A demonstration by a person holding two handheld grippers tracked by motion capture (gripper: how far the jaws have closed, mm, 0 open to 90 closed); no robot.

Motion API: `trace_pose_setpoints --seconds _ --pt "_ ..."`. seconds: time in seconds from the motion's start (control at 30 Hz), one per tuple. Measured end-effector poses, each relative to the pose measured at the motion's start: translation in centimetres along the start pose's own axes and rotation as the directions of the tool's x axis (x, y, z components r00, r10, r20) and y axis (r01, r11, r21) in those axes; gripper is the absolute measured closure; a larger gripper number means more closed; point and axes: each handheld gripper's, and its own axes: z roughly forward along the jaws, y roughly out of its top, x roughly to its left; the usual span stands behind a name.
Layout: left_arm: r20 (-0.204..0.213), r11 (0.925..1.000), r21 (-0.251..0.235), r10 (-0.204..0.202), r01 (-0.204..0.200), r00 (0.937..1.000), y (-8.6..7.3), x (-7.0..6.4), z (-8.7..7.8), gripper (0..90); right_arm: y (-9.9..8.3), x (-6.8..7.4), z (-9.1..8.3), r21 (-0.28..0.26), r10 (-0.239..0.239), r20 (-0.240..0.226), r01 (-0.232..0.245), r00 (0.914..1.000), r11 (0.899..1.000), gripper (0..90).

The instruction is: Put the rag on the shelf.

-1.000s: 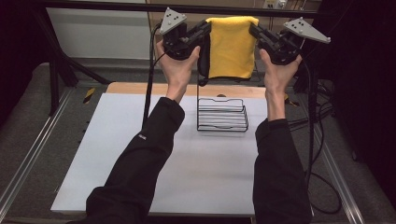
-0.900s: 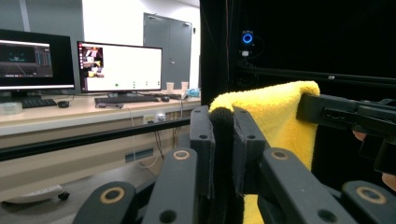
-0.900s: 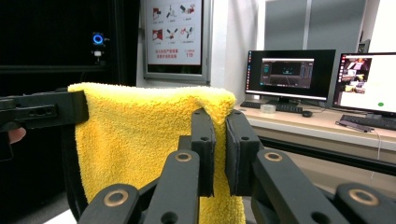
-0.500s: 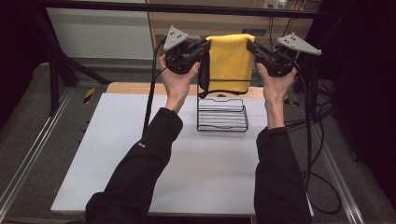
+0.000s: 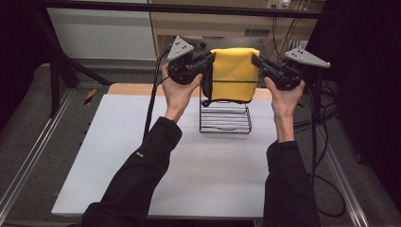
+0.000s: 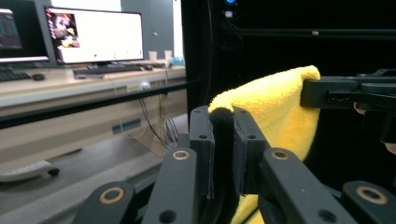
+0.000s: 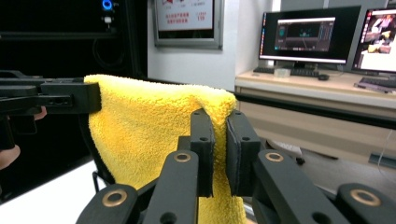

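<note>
A folded yellow cloth (image 5: 234, 73) hangs in the air, stretched between both grippers above a black wire rack (image 5: 225, 117) on the white table. My left gripper (image 5: 208, 60) is shut on the cloth's upper left corner; in the left gripper view its jaws pinch the dark-edged yellow cloth (image 6: 275, 109). My right gripper (image 5: 257, 61) is shut on the upper right corner, and the right gripper view shows the yellow cloth (image 7: 144, 126) draped down from its jaws. The cloth's lower edge hangs just over the rack's top.
The white table top (image 5: 142, 156) stretches toward me in front of the rack. Cables (image 5: 326, 142) trail along the right side. A metal frame bar (image 5: 236, 9) crosses overhead at the back. Desks with monitors (image 7: 308, 35) stand beyond the table.
Both grippers have come down and toward me with the cloth stretched between them, so it now hangs closer over the wire rack.
</note>
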Motion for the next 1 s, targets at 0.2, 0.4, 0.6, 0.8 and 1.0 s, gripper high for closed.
trace_pose_setpoints --seconds 0.2,0.4,0.6,0.8,1.0 --pt "0.042 0.9993 0.035 0.008 -0.01 0.9991 -0.5 -0.6 -0.7 80.1 -0.2 0.3 -1.2 0.047 -0.009 -0.016 0.009 0.9998 0.999 82.8" --pt "0.059 0.9965 0.078 0.026 -0.03 0.998 -1.0 -1.5 -1.4 79.7 -0.7 0.7 -2.1 0.089 -0.015 -0.026 0.017 0.9996 0.996 82.4" --pt "0.077 0.9916 0.124 0.029 -0.038 0.9966 -2.0 -2.3 -1.8 78.8 -1.9 0.8 -2.7 0.141 -0.007 -0.042 0.013 0.9991 0.99 82.1" --pt "0.09 0.9869 0.156 0.027 -0.041 0.9956 -2.8 -2.8 -2.1 77.1 -3.1 0.8 -3.0 0.162 -0.002 -0.055 0.011 0.9985 0.987 81.9" --pt "0.103 0.9797 0.2 -0.005 -0.016 0.9947 -2.5 -2.6 -2.6 70.3 -4.0 0.7 -3.0 0.183 -0.008 -0.069 0.02 0.9976 0.983 81.9"
